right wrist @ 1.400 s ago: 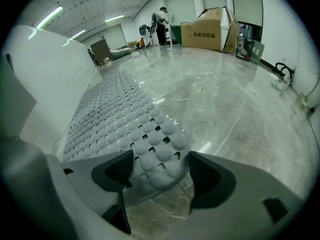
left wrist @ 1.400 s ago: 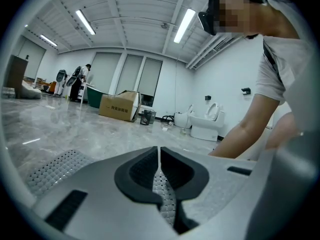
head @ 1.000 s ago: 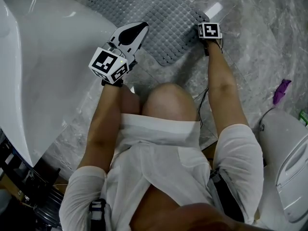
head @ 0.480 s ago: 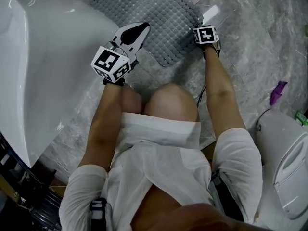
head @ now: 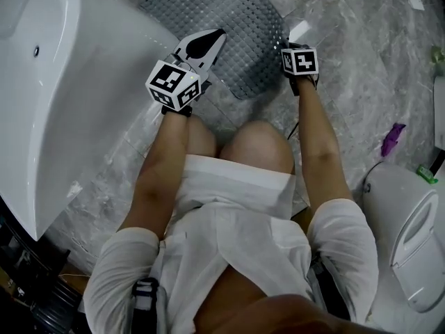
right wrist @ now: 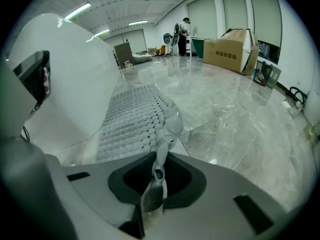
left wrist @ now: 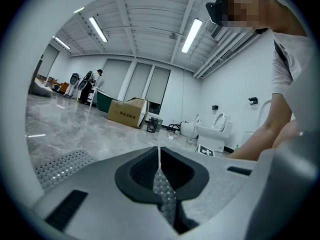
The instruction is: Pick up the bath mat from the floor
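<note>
The grey studded bath mat [head: 222, 19] lies on the marble floor beside the tub. Its near end is raised between both grippers. My left gripper [head: 208, 44] is at the mat's near left edge. In the left gripper view the left gripper [left wrist: 159, 156] is shut, with a strip of the bath mat [left wrist: 164, 196] pinched between its pads. My right gripper [head: 299, 51] is at the mat's near right edge. In the right gripper view the right gripper [right wrist: 159, 160] is closing its jaws, and a fold of the bath mat [right wrist: 135, 116] is squeezed between them.
A white bathtub [head: 69, 103] fills the left, close to the mat. A white toilet [head: 410, 235] stands at the lower right, with a purple item [head: 391, 138] on the floor near it. The person's bare knees [head: 257, 141] are just behind the grippers. A cardboard box [right wrist: 230, 49] stands far off.
The right gripper has shifted slightly onto the mat's right edge. The mat's near end has gone from flat to bunched and raised between the two grippers.
</note>
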A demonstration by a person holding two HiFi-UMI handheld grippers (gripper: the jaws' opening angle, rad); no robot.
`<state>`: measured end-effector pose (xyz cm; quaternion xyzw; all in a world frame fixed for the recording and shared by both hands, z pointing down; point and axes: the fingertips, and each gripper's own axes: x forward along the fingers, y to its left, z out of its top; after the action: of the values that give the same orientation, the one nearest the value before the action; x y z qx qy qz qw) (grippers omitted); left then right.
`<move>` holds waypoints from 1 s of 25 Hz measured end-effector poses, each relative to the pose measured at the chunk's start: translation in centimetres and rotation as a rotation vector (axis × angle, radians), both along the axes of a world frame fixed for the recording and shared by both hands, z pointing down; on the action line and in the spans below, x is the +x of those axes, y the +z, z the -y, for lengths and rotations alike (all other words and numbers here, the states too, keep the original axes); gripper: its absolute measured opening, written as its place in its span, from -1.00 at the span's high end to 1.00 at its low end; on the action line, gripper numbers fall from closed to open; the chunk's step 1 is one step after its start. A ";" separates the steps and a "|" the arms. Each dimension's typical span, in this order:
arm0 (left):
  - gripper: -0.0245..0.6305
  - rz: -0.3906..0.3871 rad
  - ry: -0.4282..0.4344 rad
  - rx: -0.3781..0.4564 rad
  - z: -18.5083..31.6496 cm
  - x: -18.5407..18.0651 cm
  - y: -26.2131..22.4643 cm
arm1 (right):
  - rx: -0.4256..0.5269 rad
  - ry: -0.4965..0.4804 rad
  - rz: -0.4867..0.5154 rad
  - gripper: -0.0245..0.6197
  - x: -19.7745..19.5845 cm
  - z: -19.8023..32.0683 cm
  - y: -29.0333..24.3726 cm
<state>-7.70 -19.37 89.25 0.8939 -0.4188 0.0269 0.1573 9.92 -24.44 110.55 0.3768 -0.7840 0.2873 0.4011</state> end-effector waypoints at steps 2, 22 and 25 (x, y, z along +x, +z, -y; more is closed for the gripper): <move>0.87 -0.017 -0.019 0.012 0.3 -0.3 -0.7 | 0.002 -0.006 0.051 0.73 -1.0 -0.2 -1.7; 0.87 0.040 -0.107 0.092 1.5 -2.6 -9.5 | 0.107 -0.010 0.564 0.78 -8.8 0.0 -21.1; 0.87 0.049 -0.111 0.038 1.4 -2.3 -11.9 | 0.109 -0.005 0.576 0.78 -9.3 -0.1 -24.6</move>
<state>-9.98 -20.75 77.40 0.8712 -0.4720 0.0321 0.1314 0.61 -24.30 85.91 0.2990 -0.8808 0.3387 0.1418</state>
